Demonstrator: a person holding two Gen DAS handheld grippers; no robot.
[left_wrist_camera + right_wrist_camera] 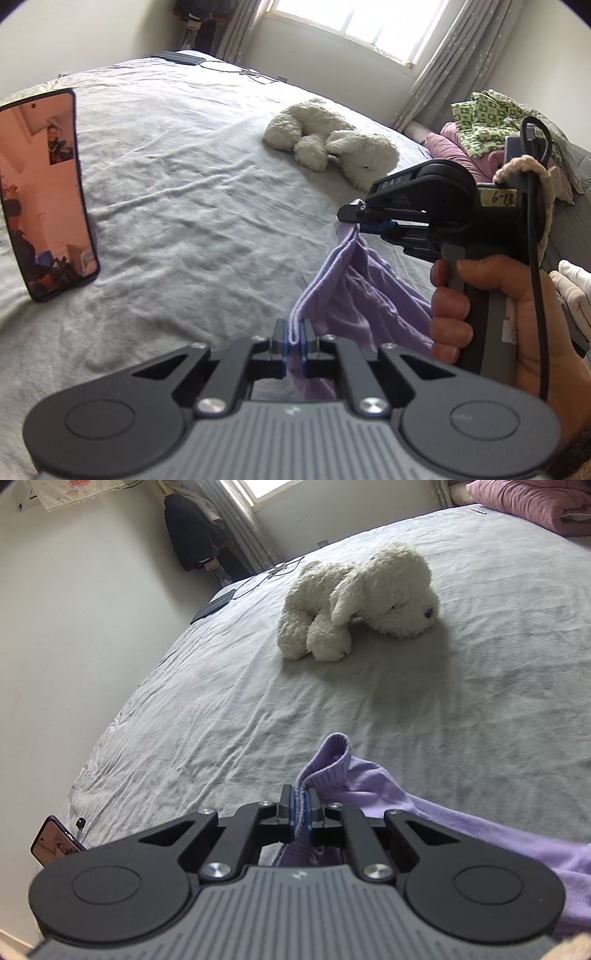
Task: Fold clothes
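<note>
A lilac garment [347, 295] hangs between my two grippers above the grey bedsheet [192, 184]. My left gripper [294, 334] is shut on one edge of it at the bottom of the left wrist view. My right gripper [354, 218] shows there side-on at the right, shut on another edge, with the cloth sagging between the two. In the right wrist view my right gripper [301, 812] is shut on a ribbed hem of the lilac garment [443, 812], which trails off to the right over the bedsheet [258, 720].
A white plush dog [328, 144] lies mid-bed and also shows in the right wrist view [362, 602]. A phone [40, 192] stands propped at the left. Pink bedding and a green patterned cloth [491, 122] pile at the right. A dark tablet and cables [218, 605] lie at the far edge.
</note>
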